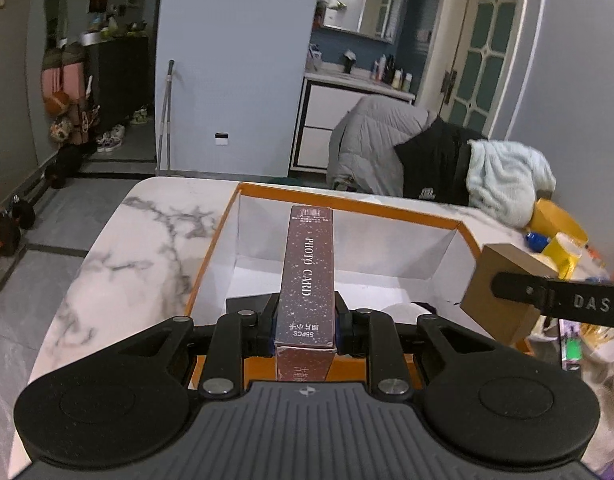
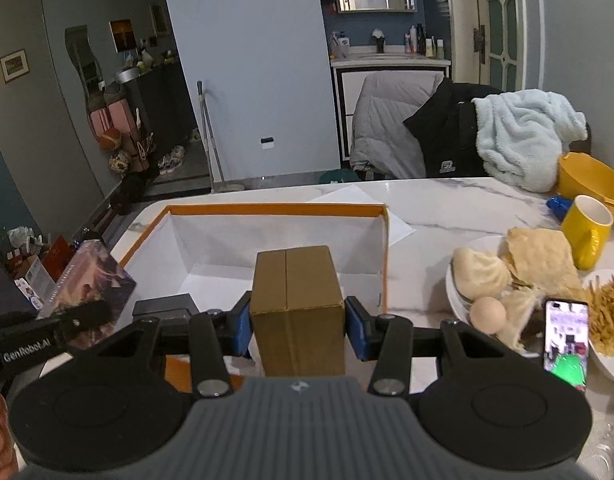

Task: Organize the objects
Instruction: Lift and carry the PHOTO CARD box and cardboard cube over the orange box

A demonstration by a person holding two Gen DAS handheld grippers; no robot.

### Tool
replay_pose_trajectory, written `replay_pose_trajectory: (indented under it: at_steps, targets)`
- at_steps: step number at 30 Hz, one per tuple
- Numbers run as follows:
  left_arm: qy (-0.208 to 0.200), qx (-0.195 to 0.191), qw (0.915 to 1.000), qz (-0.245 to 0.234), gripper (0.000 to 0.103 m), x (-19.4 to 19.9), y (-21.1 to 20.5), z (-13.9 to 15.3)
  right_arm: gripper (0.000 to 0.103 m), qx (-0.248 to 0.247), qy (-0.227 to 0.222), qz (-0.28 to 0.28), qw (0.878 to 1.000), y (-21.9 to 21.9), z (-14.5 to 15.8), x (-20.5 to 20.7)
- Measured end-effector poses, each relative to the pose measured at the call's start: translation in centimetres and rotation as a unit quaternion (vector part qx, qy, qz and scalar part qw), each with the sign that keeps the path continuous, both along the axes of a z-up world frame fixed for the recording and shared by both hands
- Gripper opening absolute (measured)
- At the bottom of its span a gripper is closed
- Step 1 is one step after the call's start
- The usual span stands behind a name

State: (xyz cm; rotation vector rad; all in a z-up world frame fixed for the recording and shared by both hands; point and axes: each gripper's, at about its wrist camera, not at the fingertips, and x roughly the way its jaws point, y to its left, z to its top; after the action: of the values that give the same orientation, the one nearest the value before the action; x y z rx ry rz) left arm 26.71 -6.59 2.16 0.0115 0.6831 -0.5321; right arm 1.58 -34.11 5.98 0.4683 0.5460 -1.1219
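Left wrist view: left gripper (image 1: 305, 322) clamped on photo card box (image 1: 307, 272), over orange-rimmed box (image 1: 347, 202) near the table's (image 1: 119, 248) corner. Right wrist view: right gripper (image 2: 298, 326) clamped on cardboard box (image 2: 297, 292).

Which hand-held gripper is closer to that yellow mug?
Right. The right hand-held gripper holds the cardboard box with the yellow mug just off to its right; the left hand-held gripper is farther away.

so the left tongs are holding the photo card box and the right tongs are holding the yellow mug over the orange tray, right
Not quite. The left tongs do grip the photo card box, but the right tongs hold a brown cardboard box, not the yellow mug. The right wrist view shows the mug standing on the table beside the food, away from the orange tray.
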Motion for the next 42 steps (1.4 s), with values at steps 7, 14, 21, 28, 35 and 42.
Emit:
replay_pose_trajectory:
  at_steps: [7,14,21,28,35,42]
  targets:
    - [0.011,0.046,0.9982,-0.035,0.028,2.6,-3.4,-0.3,0.049,0.030,0.023,0.008,0.999,-4.1,-1.0,2.3]
    - [0.044,0.099,0.9924,-0.059,0.028,6.0,-6.4,-1.2,0.049,0.065,0.035,0.002,0.997,-8.4,-1.8,3.9]
    - [0.094,0.114,0.9868,-0.066,0.028,9.0,-7.9,-2.2,0.049,0.096,0.058,-0.001,0.994,-11.9,-2.8,5.5]
    - [0.119,0.136,0.9807,-0.075,0.028,10.8,-9.3,-3.1,0.049,0.115,0.084,-0.001,0.990,-14.4,-3.9,6.6]
    - [0.123,0.147,0.9783,-0.079,0.028,11.6,-10.5,-3.5,0.049,0.145,0.095,0.006,0.985,-16.0,-5.8,7.3]
    - [0.114,0.141,0.9801,-0.081,0.027,11.9,-11.3,-3.5,0.049,0.153,0.096,0.004,0.983,-16.5,-7.2,7.5]
